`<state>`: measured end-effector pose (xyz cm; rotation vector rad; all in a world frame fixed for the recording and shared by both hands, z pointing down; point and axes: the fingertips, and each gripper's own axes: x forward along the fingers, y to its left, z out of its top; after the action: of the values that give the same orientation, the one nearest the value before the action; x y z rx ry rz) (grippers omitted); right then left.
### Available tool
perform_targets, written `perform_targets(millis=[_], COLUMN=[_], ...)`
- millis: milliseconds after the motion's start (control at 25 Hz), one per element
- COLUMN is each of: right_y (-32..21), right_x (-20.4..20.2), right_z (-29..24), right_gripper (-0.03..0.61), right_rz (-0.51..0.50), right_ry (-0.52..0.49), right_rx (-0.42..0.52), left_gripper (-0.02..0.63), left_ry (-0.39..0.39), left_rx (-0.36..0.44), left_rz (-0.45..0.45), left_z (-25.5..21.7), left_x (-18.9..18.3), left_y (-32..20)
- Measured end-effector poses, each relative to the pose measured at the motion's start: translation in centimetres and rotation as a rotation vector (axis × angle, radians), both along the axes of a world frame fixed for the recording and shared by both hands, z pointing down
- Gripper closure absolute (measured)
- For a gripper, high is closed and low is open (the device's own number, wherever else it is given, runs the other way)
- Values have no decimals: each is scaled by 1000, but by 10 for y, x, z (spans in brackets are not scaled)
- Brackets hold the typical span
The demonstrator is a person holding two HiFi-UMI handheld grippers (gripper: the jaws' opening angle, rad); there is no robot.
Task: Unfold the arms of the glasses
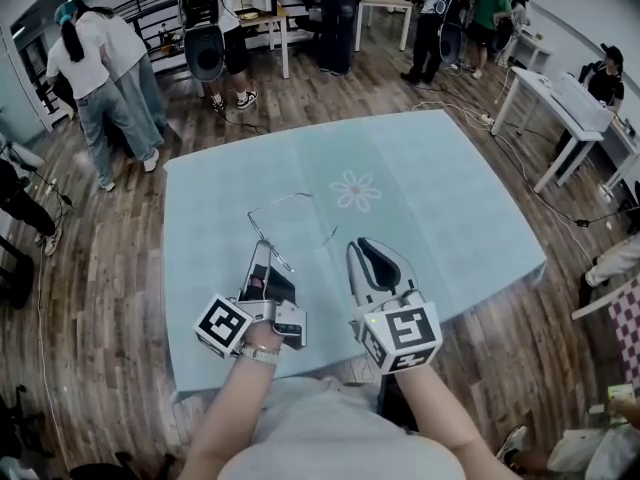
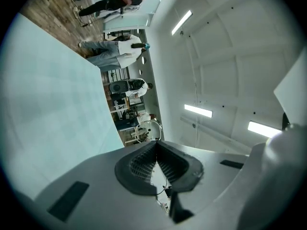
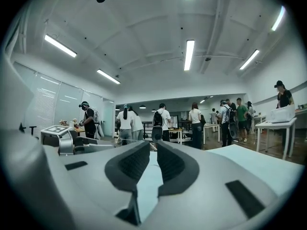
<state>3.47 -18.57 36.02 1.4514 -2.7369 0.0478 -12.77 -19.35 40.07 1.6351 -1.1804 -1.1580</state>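
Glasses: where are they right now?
Head view, centre-left: the glasses are pinched in the left hand-held gripper over the pale blue table, beside its flower print.

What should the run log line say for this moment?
left gripper: shut on glasses | right gripper: narrow gap, empty | both over table
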Motion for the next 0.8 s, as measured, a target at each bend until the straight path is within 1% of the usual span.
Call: perform_targets(millis=[120, 240, 360, 640, 800], right_y=[2, 3, 5, 3, 4], right_x=[0, -2, -3, 2, -7], right_z=[7, 12, 19, 24, 28], right_gripper=[561, 569, 569, 571, 571], right_rz=[27, 43, 39, 39, 34], right_ry=[11, 15, 21, 11, 8], right_rx=[5, 8, -4, -14, -18], left_gripper=[604, 604, 604, 604, 604], left_ry=[23, 38, 66, 90, 102], left_rx=[22, 62, 85, 82, 68], left_rz=[-34, -72, -94, -119, -122], left_z=[1, -2, -1, 10, 18], left_x=[-1, -4, -5, 1, -4], left_y=[2, 6, 8, 16, 17])
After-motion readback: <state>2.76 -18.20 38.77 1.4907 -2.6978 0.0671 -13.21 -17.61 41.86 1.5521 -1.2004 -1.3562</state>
